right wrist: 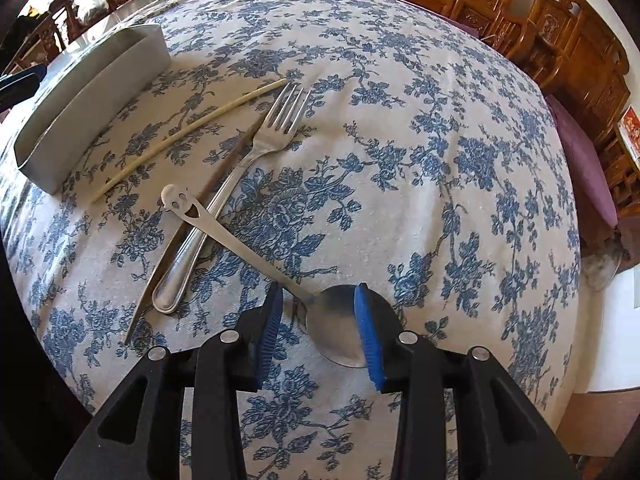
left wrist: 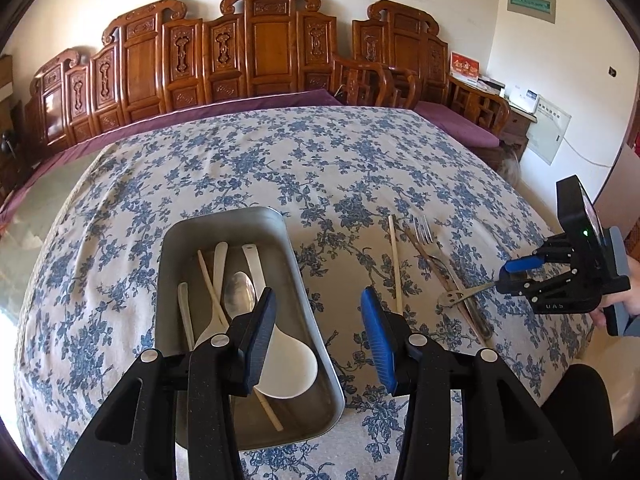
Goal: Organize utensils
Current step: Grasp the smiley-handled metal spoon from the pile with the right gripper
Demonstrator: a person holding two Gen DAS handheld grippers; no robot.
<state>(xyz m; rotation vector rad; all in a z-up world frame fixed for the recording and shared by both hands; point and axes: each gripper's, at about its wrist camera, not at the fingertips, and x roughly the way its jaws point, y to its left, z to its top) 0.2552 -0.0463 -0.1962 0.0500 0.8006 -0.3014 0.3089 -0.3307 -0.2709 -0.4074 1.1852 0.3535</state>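
A metal tray holds a white ladle, a metal spoon, white spoons and a pale chopstick. My left gripper is open and empty above the tray's right rim. On the cloth lie a fork, a pale chopstick and a dark chopstick. A smiley-handled spoon rests across the fork handle. My right gripper stands open around this spoon's bowl, its blue right pad touching the bowl.
A blue floral tablecloth covers the table. Carved wooden benches with purple cushions stand behind. The table's right edge drops to the floor near my right gripper.
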